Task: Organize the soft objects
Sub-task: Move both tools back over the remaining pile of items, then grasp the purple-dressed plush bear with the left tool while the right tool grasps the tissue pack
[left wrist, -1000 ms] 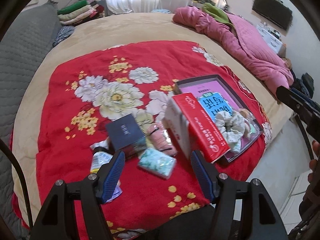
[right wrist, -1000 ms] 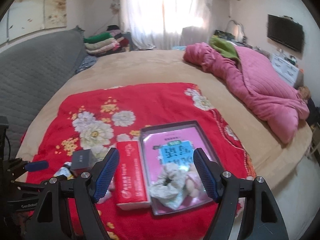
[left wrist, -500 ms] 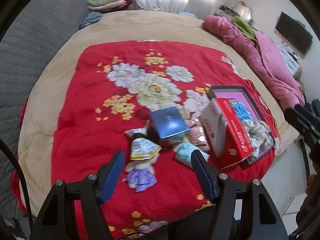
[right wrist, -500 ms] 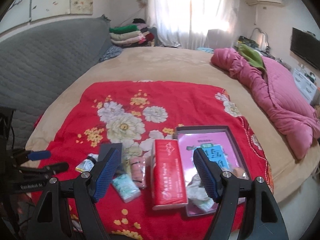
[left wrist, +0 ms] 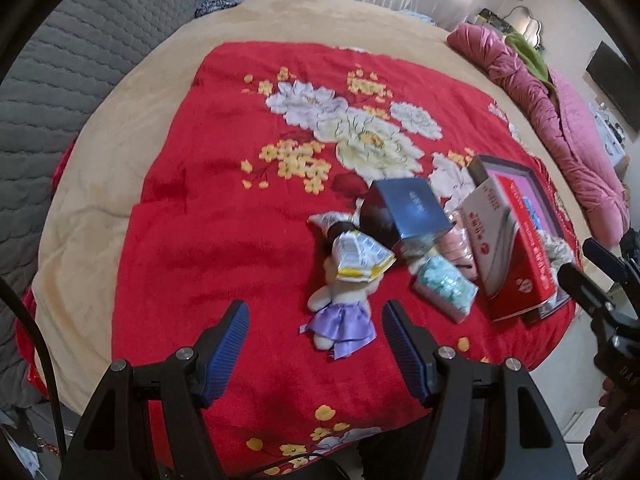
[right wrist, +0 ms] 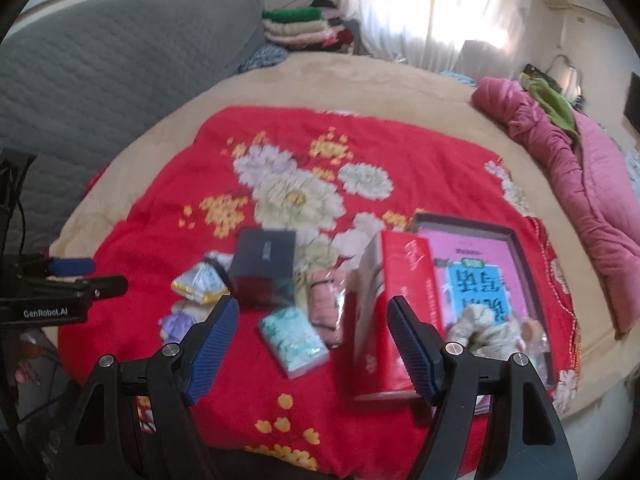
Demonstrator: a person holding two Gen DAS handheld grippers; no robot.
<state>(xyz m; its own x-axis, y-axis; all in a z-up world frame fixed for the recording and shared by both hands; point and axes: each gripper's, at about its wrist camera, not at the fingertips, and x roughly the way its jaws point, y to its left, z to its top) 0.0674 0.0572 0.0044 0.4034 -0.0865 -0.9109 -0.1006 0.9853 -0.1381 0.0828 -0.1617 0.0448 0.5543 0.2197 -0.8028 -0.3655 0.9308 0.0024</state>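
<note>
Both my left gripper (left wrist: 315, 338) and right gripper (right wrist: 313, 336) gape empty above the small plush doll in a purple skirt (left wrist: 340, 312) and red tissue box (right wrist: 394, 316).

left gripper (left wrist: 314, 338): fingers apart, empty | right gripper (right wrist: 312, 330): fingers apart, empty

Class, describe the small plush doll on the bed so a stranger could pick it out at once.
Start at the red floral blanket spread over the bed and find the cluster of items near its front edge. At the cluster's left end lies the small white plush doll in a purple skirt, a yellow-edged snack packet resting across it. It is the only toy figure there.
</note>
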